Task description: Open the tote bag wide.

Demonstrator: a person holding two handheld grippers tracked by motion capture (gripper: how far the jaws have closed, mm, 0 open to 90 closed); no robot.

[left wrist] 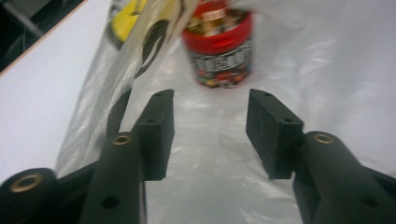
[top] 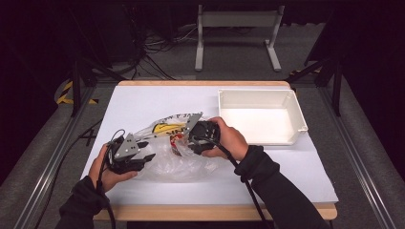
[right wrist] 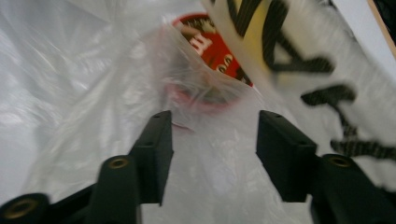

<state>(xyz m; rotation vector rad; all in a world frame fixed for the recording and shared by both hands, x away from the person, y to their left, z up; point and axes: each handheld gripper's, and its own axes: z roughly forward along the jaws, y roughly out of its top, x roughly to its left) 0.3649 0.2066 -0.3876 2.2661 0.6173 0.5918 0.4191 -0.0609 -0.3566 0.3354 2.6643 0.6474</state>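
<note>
**Two open grippers close in on a bagged red can**

While both hands rest low on the white counter [top: 143,102], the work centres on a clear plastic bag [top: 179,160] lying at the middle left of the high view, with a red can [top: 177,140] inside it.

At lower left, the left hand-held gripper [top: 145,151] points right toward the bag's edge. Its own view shows the jaws standing apart over crinkled film, nothing between the pads [left wrist: 161,135]. The red can [left wrist: 219,51] sits straight ahead in the upper middle of that frame, apart from the jaws, and appears to stand with its long axis roughly upright in the picture.

Right of it, the bag's yellow and black print [top: 167,126] shows through near the can.

Further right, the right hand-held gripper [top: 191,138] reaches left, just beside the can. Its jaws are also apart and clamp nothing; the can [right wrist: 210,51] lies just beyond them under the film, its red end turned toward that camera.

Judged from this, the right hand is nearer, and the coming grasp depends on closing across the can rather than on loose plastic.
</note>
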